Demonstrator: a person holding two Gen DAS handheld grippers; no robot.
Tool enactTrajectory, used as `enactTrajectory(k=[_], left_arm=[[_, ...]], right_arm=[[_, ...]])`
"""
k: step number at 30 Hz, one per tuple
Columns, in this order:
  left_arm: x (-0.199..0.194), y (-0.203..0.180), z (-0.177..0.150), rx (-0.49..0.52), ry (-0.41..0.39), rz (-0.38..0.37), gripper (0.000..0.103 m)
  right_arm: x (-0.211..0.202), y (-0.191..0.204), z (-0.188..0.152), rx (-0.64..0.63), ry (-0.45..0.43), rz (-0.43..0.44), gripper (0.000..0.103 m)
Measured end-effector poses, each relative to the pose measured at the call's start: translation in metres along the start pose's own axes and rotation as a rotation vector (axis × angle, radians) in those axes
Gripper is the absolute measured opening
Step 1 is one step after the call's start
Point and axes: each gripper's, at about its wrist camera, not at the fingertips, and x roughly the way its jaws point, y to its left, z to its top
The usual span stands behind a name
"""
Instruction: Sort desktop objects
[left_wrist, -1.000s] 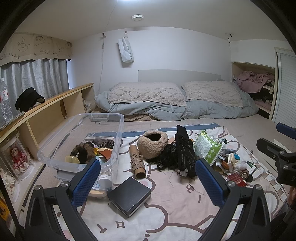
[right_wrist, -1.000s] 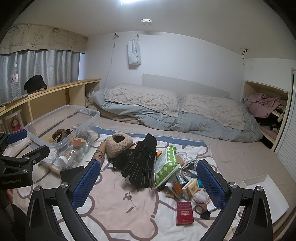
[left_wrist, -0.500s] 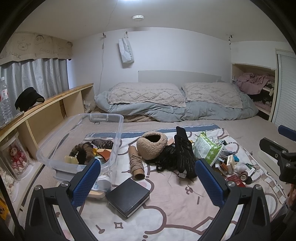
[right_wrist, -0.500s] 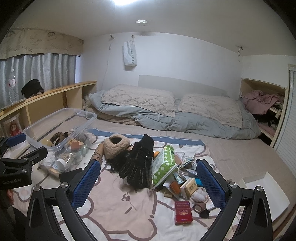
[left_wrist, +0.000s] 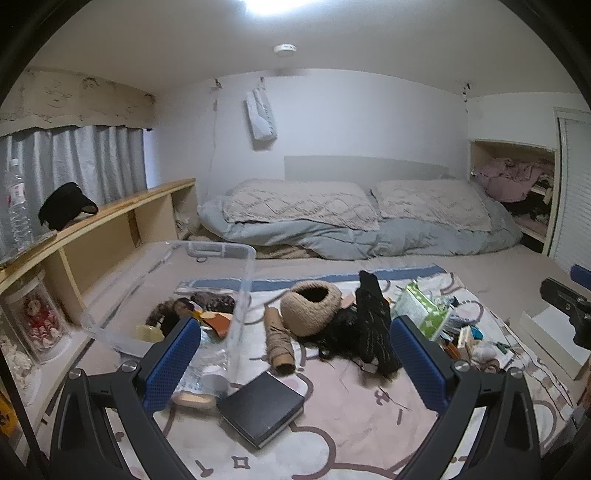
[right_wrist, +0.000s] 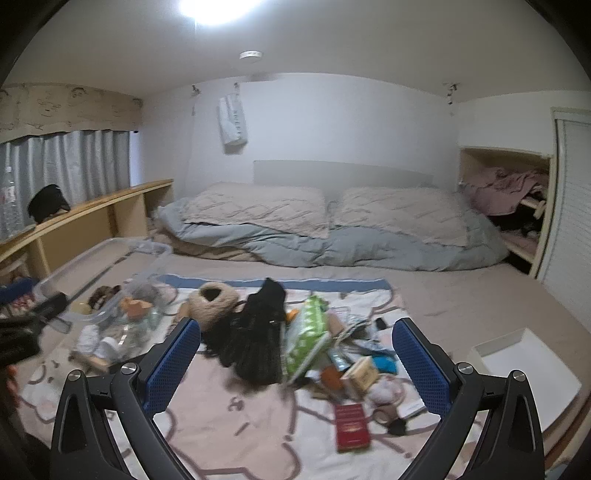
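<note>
- Left gripper (left_wrist: 295, 363): jaws spread wide, nothing between the two blue pads, hovering above the blanket (left_wrist: 332, 421).
- Right gripper (right_wrist: 295, 363): same, wide open and empty, above the clutter pile.
- 1 clear plastic bin (left_wrist: 243, 280) at the left edge of the blanket; already holds several small items (dark brown furry piece, orange/brown bits, a pale round thing). Exact count inside: cannot tell, too jumbled.
- 1 black book (left_wrist: 262, 410) lying flat on the blanket just beside the bin's near corner, between the left gripper's fingers in that view.
- 1 brown cardboard tube (left_wrist: 279, 341) lying next to the bin, end pointing toward the camera.
- 1 beige fuzzy hat (left_wrist: 310, 306), opening up, touching the tube's far end.
- 1 black glove (left_wrist: 373, 325) beside the hat, lying over a dark tangle of cord or hair.
- 1 green-white wipes pack (right_wrist: 306, 339), tilted, leaning against the glove.
- 1 red box (right_wrist: 351, 424) flat on the blanket, nearest to the right gripper.
- 1 tan small box (right_wrist: 360, 376) and a mix of small bits around it; blurred, not countable.
- 1 white tray (right_wrist: 524, 358) on the mattress right of the blanket, apart from the pile.
- 2 pillows (right_wrist: 258, 206) on the grey duvet at the back.
</note>
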Motion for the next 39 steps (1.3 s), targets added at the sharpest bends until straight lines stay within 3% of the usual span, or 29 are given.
enactTrajectory(k=[11, 23, 32, 39], left_arm=[[-0.012, 0.009, 0.01, -0.012, -0.034, 0.011, 0.103], [-0.007, 0.009, 0.013, 0.009, -0.062, -0.02, 0.103], [0.028, 0.0, -0.002, 0.074, -0.063, -0.052, 0.103], [0.072, -0.01, -0.024, 0.102, 0.033, -0.126, 0.103]], right_arm=[[0.018, -0.046, -0.013, -0.005, -0.011, -0.145, 0.103], [0.046, -0.085, -0.044, 0.064, 0.052, -0.151, 0.103], [0.083, -0.107, -0.08, 0.096, 0.133, -0.218, 0.103], [0.114, -0.121, -0.113, 0.118, 0.265, -0.267, 0.103]])
